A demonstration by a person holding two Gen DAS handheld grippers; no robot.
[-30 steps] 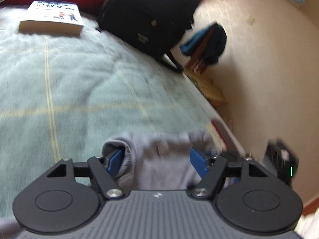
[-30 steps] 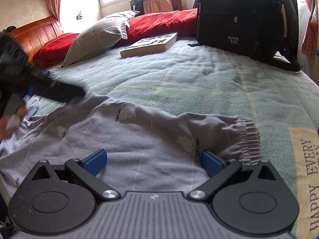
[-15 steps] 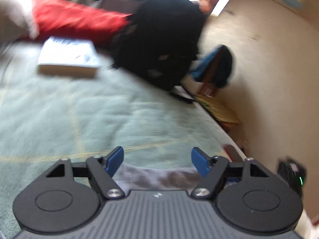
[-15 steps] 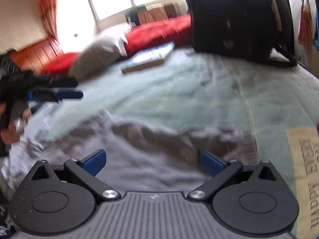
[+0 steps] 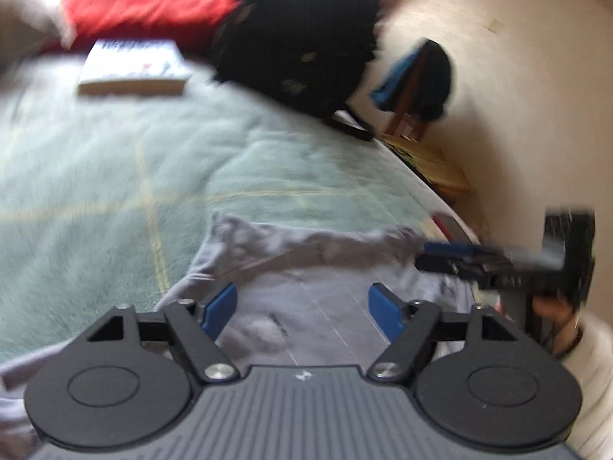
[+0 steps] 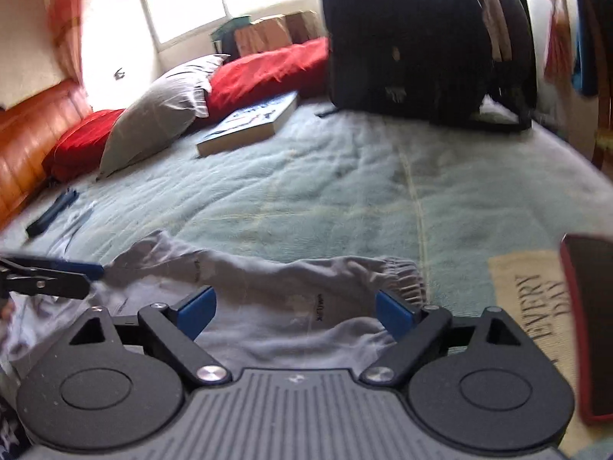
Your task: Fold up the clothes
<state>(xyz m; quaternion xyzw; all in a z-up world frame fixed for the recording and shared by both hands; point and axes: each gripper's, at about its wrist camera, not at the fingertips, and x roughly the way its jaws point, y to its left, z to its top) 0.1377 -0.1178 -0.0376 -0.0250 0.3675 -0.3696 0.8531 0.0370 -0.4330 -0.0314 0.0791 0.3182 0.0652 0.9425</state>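
Lying rumpled on pale green blanket [image 6: 345,191]: grey trousers [image 6: 268,291], elastic cuff gathered.

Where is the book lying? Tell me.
The book lies flat on the green blanket, upper left of centre in the right wrist view, between the grey pillow and the black backpack.

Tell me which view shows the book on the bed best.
The right wrist view: the book lies sharp enough to show its blue cover and page edges. The left wrist view shows the book too, but smeared by motion blur.
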